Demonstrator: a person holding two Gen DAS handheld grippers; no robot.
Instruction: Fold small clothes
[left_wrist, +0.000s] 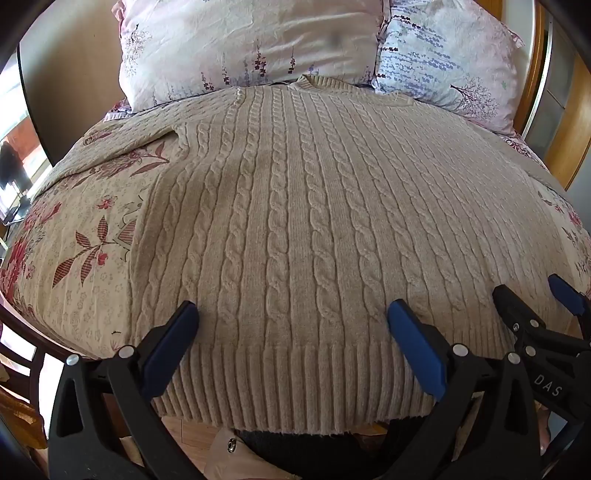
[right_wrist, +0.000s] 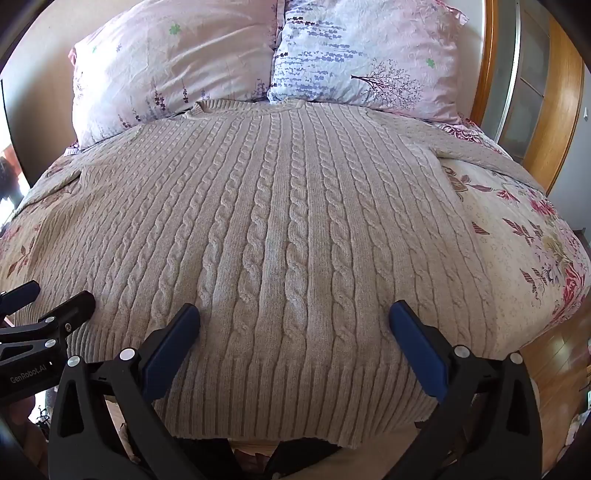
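Hovering over the near hem of the beige cable-knit sweater (left_wrist: 291, 229), the left gripper (left_wrist: 291, 314) has its 2 blue-padded jaws spread wide apart, with nothing pinched between them. The right gripper (right_wrist: 293, 314) hangs just beside it, over the same hem, its jaws equally wide and empty. In the left wrist view the right gripper shows at the lower right edge of the sweater; in the right wrist view the left gripper shows at the lower left edge.

The sweater lies flat and face up on the floral bedspread (left_wrist: 85, 236), its ribbed hem (right_wrist: 288, 406) reaching the near edge of the bed and overhanging it slightly. Its body runs straight away from the grippers, and its sleeves spread out to either side across the bedspread. Beyond the sweater's far end, the collar (right_wrist: 201, 107) touches the 2 pillows (left_wrist: 236, 40), which lean side by side at the head of the bed. To the right of the sweater, past the pillows, stands a wooden frame (right_wrist: 487, 55).
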